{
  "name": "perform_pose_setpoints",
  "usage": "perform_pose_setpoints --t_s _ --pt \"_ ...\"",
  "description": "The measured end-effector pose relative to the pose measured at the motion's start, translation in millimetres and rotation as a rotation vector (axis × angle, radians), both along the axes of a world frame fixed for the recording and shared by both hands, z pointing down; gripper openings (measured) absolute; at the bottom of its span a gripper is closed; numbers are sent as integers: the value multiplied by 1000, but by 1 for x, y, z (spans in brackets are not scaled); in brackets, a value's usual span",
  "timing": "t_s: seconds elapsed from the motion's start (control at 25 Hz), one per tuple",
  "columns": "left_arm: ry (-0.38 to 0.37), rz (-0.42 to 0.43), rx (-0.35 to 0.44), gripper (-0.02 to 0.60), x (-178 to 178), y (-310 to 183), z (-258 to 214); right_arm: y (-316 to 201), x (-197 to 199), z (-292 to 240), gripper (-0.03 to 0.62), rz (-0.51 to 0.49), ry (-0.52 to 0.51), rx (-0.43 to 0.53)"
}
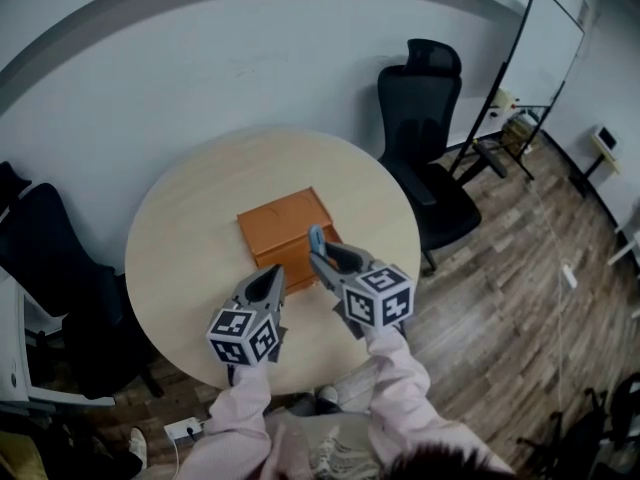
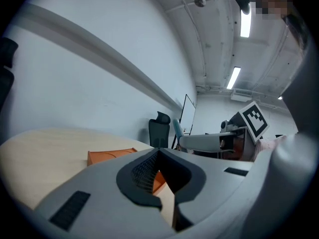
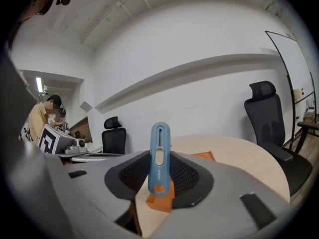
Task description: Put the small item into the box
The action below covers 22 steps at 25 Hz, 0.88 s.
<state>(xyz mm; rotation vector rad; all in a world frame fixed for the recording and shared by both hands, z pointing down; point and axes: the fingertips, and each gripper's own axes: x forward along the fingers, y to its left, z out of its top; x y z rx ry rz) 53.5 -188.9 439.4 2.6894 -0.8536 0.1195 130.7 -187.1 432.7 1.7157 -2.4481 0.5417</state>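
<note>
My right gripper (image 3: 160,176) squeezes the blue item (image 3: 159,151), with the box (image 1: 285,230) at 12 o'clock. My left gripper (image 2: 159,156) has its jaws together.

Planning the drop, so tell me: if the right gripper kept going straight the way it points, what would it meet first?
Probably the orange box: the right gripper, shut on the blue item, points at its near edge. Depth is unclear, so it might skim over the top.

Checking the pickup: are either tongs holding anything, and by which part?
Right tongs grip the small blue item by its lower end; left tongs empty.
</note>
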Motion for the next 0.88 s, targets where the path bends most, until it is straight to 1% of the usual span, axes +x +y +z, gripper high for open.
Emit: perform_pose_setpoints --t_s 0.28,0.6,0.88 --pt "-8 11 -47 15 -2 -19 18 -27 -12 13 129 -28 11 -34" --pt "-1 18 -86 15 -3 -40 31 -54 -15 25 129 -54 41 -80" --pt "-12 13 -136 15 -3 -45 50 -67 -18 41 129 -108 94 -120"
